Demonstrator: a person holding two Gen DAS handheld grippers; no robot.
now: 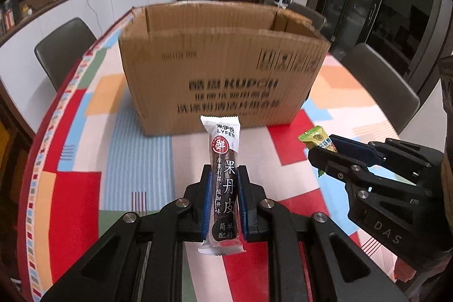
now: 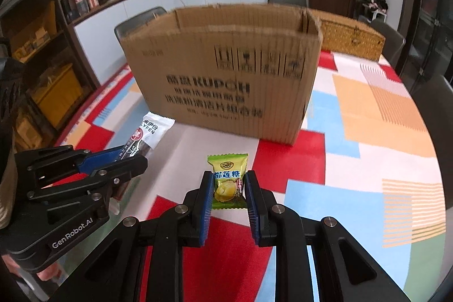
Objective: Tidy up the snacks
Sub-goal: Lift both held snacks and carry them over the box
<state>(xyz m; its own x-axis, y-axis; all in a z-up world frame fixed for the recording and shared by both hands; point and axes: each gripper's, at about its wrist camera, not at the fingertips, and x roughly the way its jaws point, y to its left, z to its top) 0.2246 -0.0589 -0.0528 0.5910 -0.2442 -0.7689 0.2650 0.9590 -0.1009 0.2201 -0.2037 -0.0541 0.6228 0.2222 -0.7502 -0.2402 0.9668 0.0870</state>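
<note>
"LYFEN" bar (image 1: 223, 183), "KUPCH" box (image 1: 226, 70), "GenRobot.AI" left tool (image 2: 133, 157)

Green candy (image 2: 228, 183); white/dark snack bar (image 1: 223, 183); brown box (image 1: 223, 70).

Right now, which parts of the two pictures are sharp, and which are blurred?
Left wrist view: the haw roll snack is sharp, but the print on the cardboard box is smeared. Right wrist view: the durian candy is sharp, and the box print is blurred too.
</note>
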